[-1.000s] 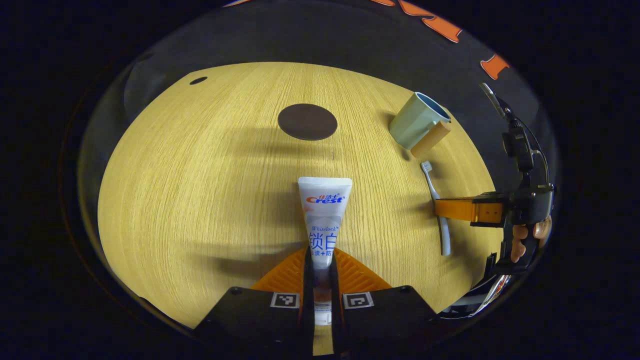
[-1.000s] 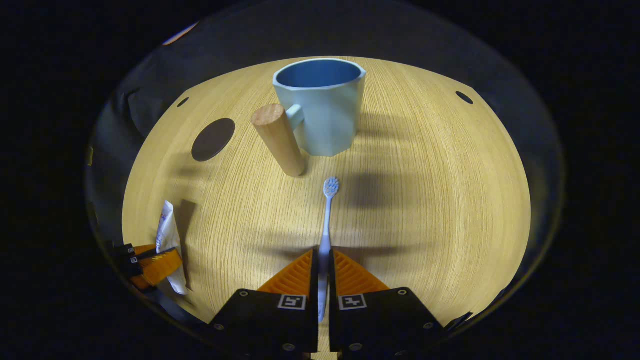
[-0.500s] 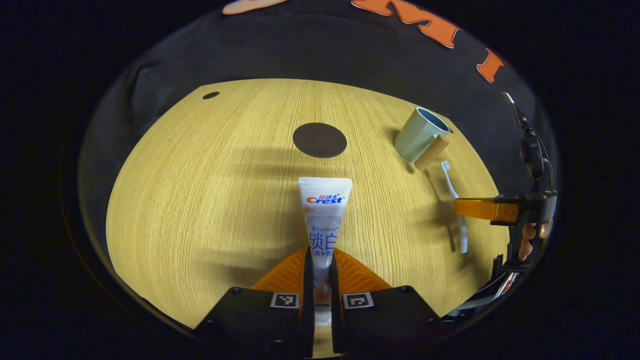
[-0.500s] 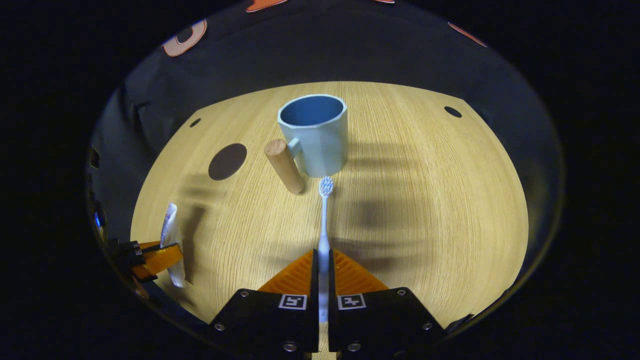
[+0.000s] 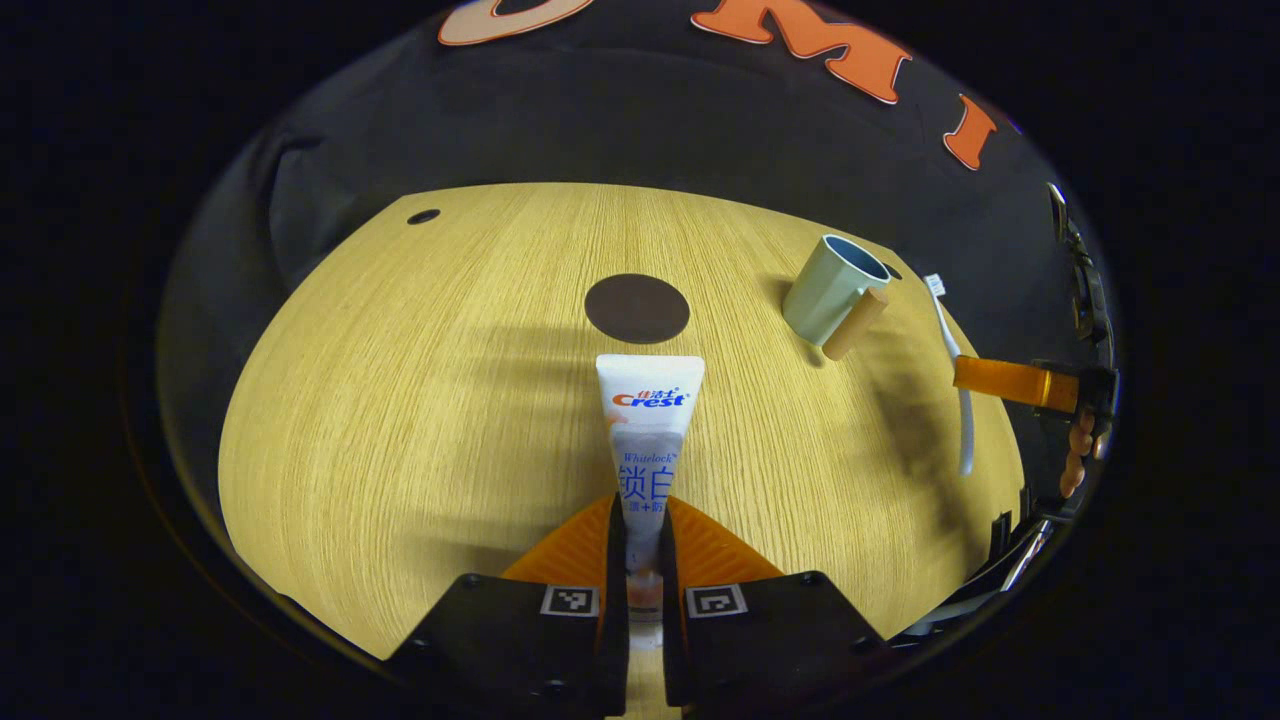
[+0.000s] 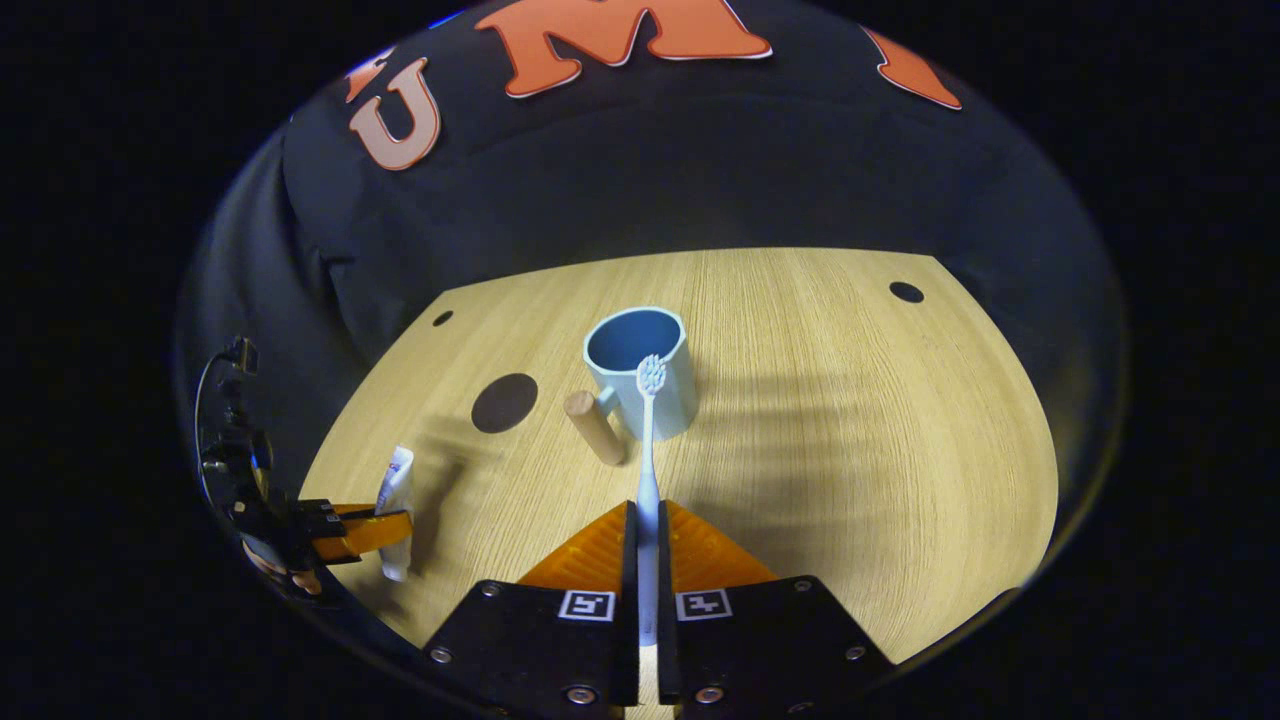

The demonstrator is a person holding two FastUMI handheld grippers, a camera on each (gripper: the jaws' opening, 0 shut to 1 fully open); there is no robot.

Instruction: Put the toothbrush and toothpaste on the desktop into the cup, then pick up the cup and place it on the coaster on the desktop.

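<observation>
My left gripper (image 5: 640,525) is shut on the lower end of a white toothpaste tube (image 5: 647,425), which points forward above the wooden desktop (image 5: 400,400). The right gripper (image 6: 645,520) is shut on the handle of a pale blue toothbrush (image 6: 648,440), bristles up, lifted in front of the cup. The light blue cup (image 6: 640,370) with a wooden handle (image 6: 594,427) stands upright ahead of it. The dark round coaster (image 5: 637,308) lies beyond the tube's end. In the left gripper view the cup (image 5: 832,288) sits at the far right, with the right gripper (image 5: 975,372) holding the toothbrush (image 5: 955,370) beside it.
Small dark holes (image 6: 906,292) mark the desktop's far corners. The black cloth wall rises behind the table. In the right gripper view the left gripper (image 6: 385,525) with the tube (image 6: 394,510) hangs at the lower left, a hand (image 6: 285,570) behind it.
Both grippers have risen from the desktop with their loads. The toothbrush came off the table, and the cup and coaster look smaller and farther away.
</observation>
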